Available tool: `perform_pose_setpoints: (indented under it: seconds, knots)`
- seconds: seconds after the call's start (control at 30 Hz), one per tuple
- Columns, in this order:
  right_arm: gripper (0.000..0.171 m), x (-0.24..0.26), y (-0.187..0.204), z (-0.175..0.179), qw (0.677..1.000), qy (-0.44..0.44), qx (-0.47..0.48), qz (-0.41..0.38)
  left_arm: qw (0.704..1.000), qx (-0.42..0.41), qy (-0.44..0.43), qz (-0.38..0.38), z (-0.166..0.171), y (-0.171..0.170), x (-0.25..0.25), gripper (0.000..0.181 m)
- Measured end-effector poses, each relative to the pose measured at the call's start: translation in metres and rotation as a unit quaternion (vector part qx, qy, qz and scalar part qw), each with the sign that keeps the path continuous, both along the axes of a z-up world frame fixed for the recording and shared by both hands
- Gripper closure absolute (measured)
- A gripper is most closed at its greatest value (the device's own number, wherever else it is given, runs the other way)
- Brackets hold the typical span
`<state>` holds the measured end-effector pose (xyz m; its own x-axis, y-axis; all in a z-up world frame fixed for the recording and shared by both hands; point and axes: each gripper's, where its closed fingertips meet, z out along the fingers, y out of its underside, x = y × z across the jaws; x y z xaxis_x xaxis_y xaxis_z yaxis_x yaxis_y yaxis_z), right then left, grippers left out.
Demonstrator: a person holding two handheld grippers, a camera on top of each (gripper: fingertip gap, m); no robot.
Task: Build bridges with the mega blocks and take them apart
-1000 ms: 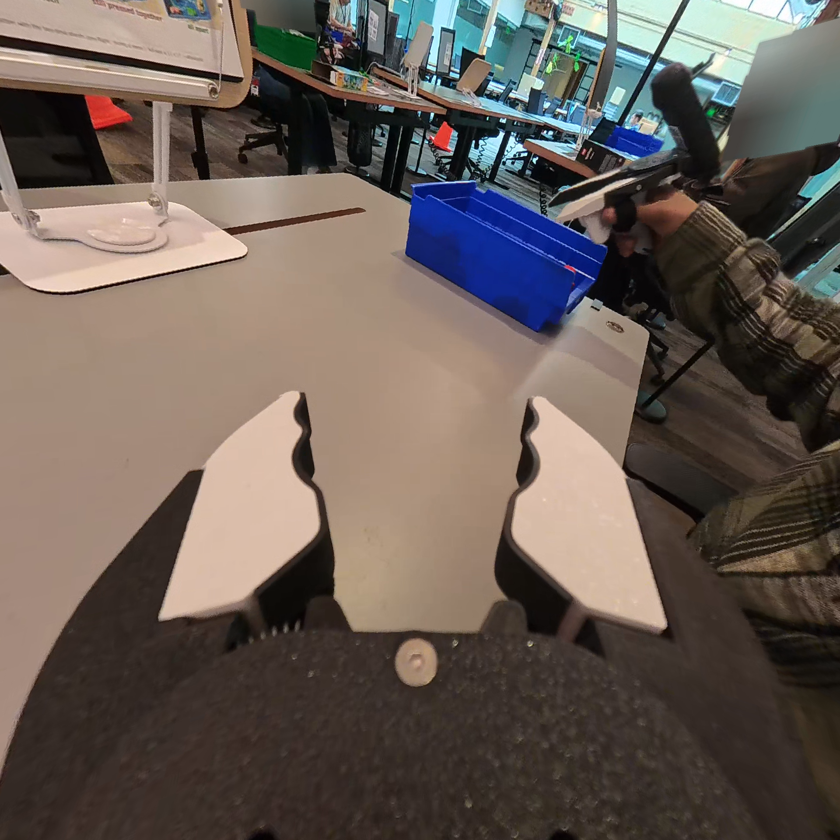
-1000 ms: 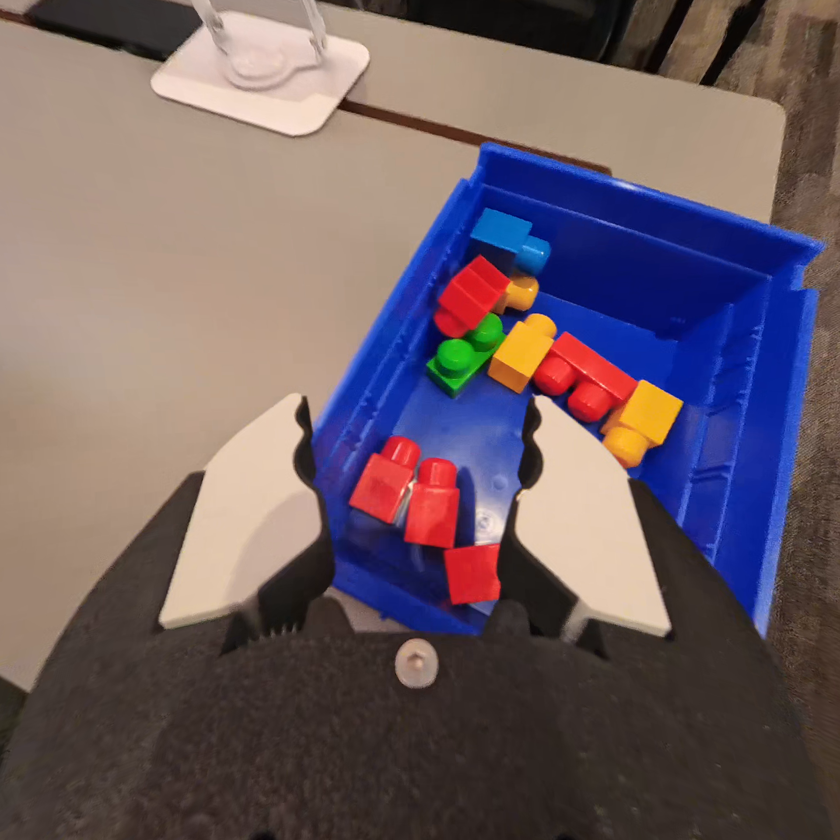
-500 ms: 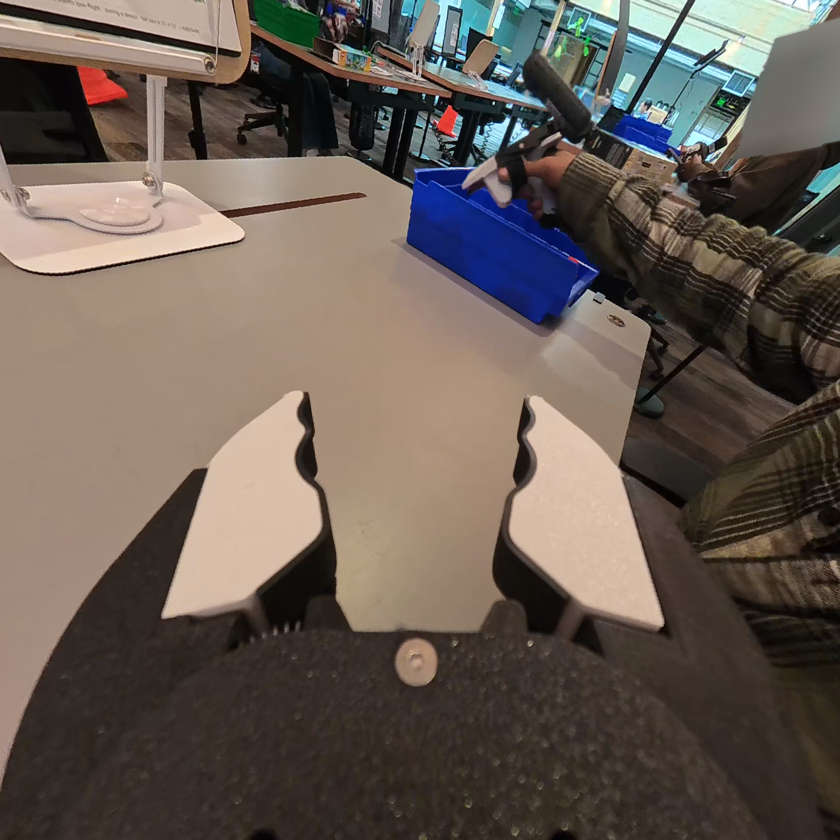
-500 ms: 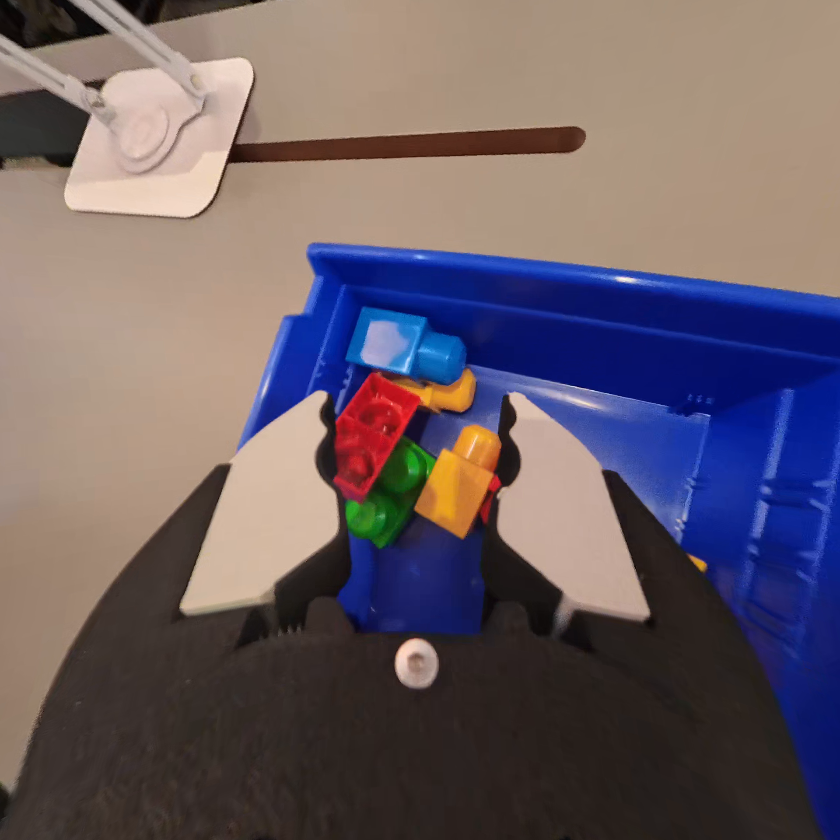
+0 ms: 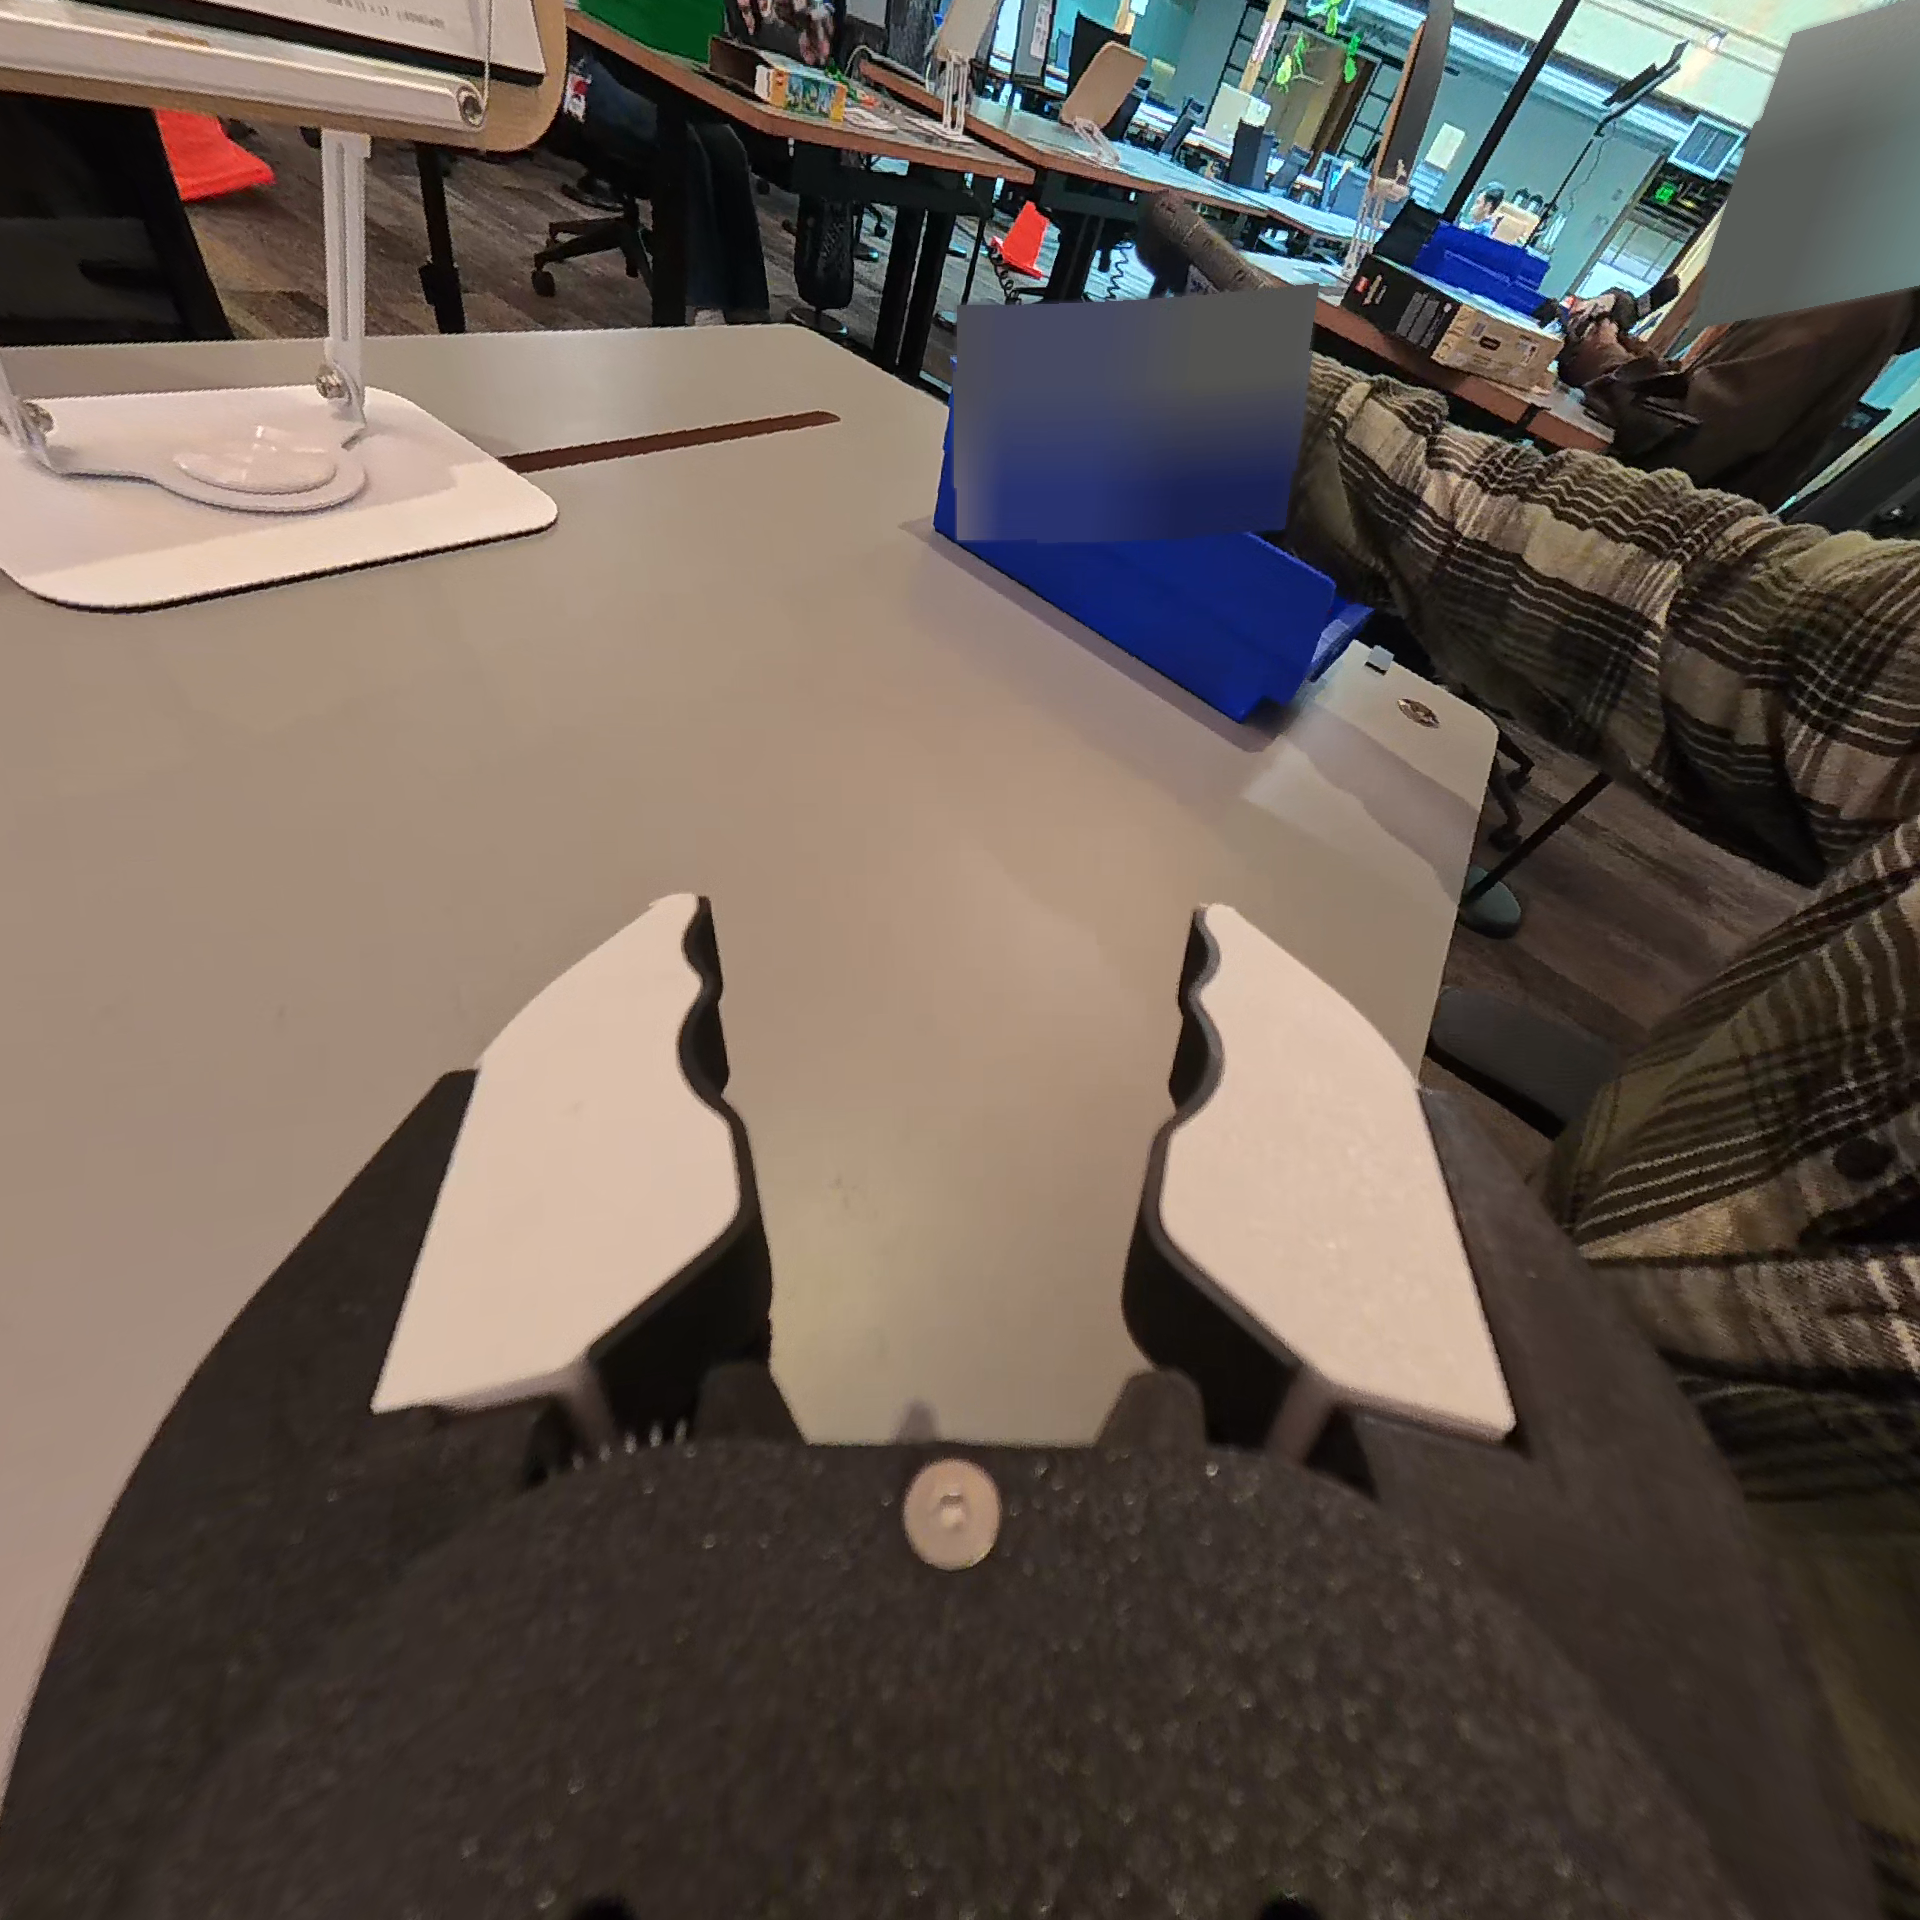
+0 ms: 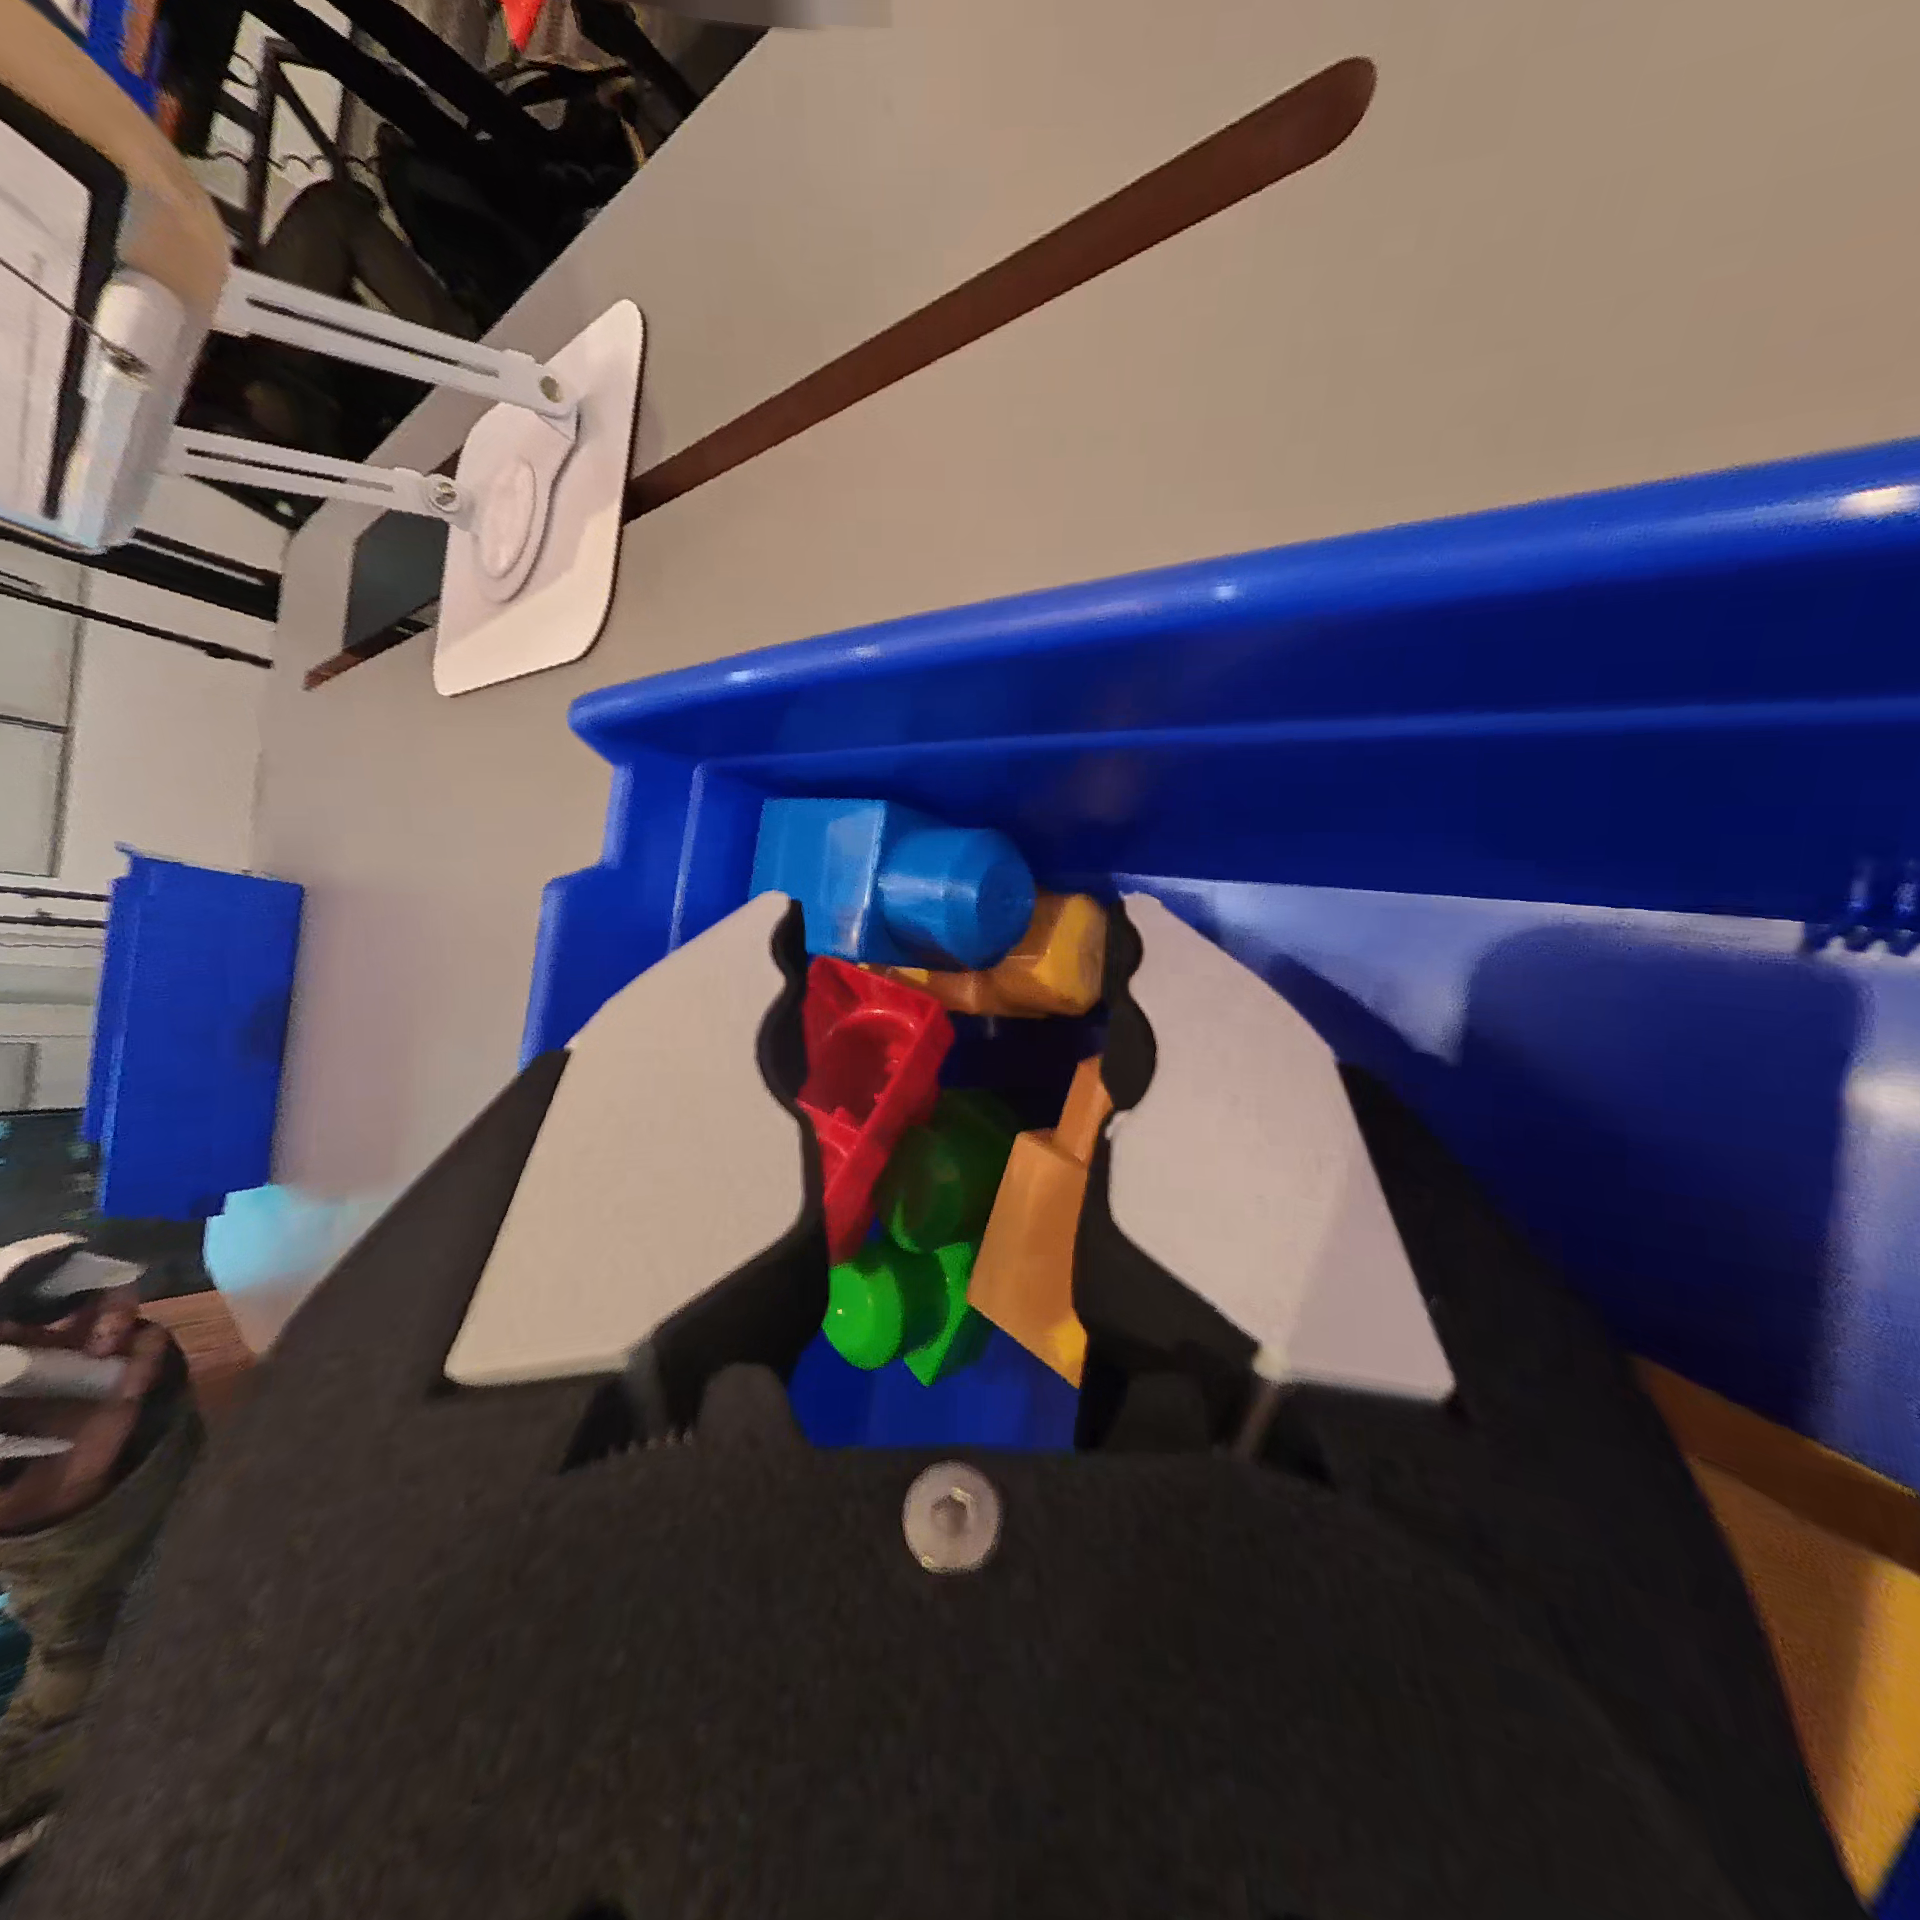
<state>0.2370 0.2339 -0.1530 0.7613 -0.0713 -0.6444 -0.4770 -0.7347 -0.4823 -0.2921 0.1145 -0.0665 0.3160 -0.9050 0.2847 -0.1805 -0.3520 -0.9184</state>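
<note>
My right gripper (image 6: 951, 914) reaches down into the blue bin (image 6: 1247, 644). Its jaws are partly closed, with a gap still between them. A red block (image 6: 873, 1070) lies against the left finger, a yellow block (image 6: 1039, 1226) against the right finger, and a green two-stud block (image 6: 914, 1247) between them. A blue block (image 6: 894, 883) and another yellow block (image 6: 1049, 966) lie just past the fingertips at the bin wall. My left gripper (image 5: 945, 914) is open and empty, low over the grey table (image 5: 727, 727). The bin (image 5: 1164, 603) stands far right of it.
A white stand base (image 5: 260, 488) sits at the table's far left, and also shows in the right wrist view (image 6: 540, 520). A dark slot (image 5: 675, 442) runs across the table behind it. A plaid sleeve (image 5: 1558, 582) reaches to the bin. The table's right edge is near the bin.
My right gripper has gone deeper into the bin, tilted lower, and its jaws have narrowed around the red, green and yellow blocks. The left gripper has barely moved.
</note>
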Motion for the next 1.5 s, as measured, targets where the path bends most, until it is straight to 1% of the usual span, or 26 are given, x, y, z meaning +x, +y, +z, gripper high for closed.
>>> perform_pose_setpoints:
  seconds: [0.23, 0.33, 0.47, 0.63, 0.83, 0.93, 1.07, 1.2, 1.3, 1.37, 1.43, 1.5]
  knots:
    - [0.118, -0.003, 0.008, -0.003, 0.998, 0.063, -0.009, -0.007, 1.000, -0.003, 0.001, -0.001, -0.002, 0.000, 0.001, 0.097]
    - [0.122, -0.007, 0.009, -0.005, 0.997, 0.081, -0.015, -0.005, 1.000, -0.004, -0.002, -0.002, -0.002, 0.000, 0.001, 0.097]
    - [0.132, -0.014, 0.012, -0.006, 0.993, 0.116, -0.014, 0.000, 1.000, -0.005, -0.001, -0.006, -0.003, -0.001, 0.002, 0.097]
    - [0.135, -0.012, 0.009, -0.003, 0.992, 0.126, -0.006, -0.008, 1.000, -0.008, -0.003, -0.009, -0.004, -0.001, 0.002, 0.098]
    - [0.136, -0.004, 0.000, 0.011, 0.998, 0.069, 0.014, -0.003, 1.000, -0.015, -0.013, -0.014, -0.005, -0.003, 0.002, 0.098]
    - [0.137, -0.002, -0.005, 0.024, 0.999, 0.033, 0.031, 0.002, 1.000, -0.017, -0.017, -0.017, -0.006, -0.005, 0.003, 0.098]
    - [0.137, -0.007, -0.017, 0.045, 0.998, -0.037, 0.043, 0.022, 1.000, -0.018, -0.017, -0.017, -0.008, -0.006, 0.002, 0.098]
    - [0.137, -0.019, -0.031, 0.076, 0.990, -0.111, 0.067, 0.050, 0.999, -0.024, -0.021, -0.019, -0.010, -0.005, 0.001, 0.098]
    - [0.137, -0.042, -0.044, 0.108, 0.977, -0.164, 0.101, 0.095, 0.999, -0.027, -0.020, -0.028, -0.009, -0.001, 0.004, 0.098]
    - [0.138, -0.070, -0.053, 0.130, 0.962, -0.195, 0.127, 0.140, 0.999, -0.026, -0.018, -0.036, -0.007, 0.006, 0.010, 0.098]
    - [0.137, -0.111, -0.063, 0.146, 0.943, -0.215, 0.161, 0.195, 0.999, -0.021, -0.012, -0.048, -0.004, 0.016, 0.021, 0.098]
    - [0.137, -0.160, -0.074, 0.151, 0.921, -0.224, 0.185, 0.260, 0.997, -0.021, -0.004, -0.069, -0.002, 0.026, 0.039, 0.099]
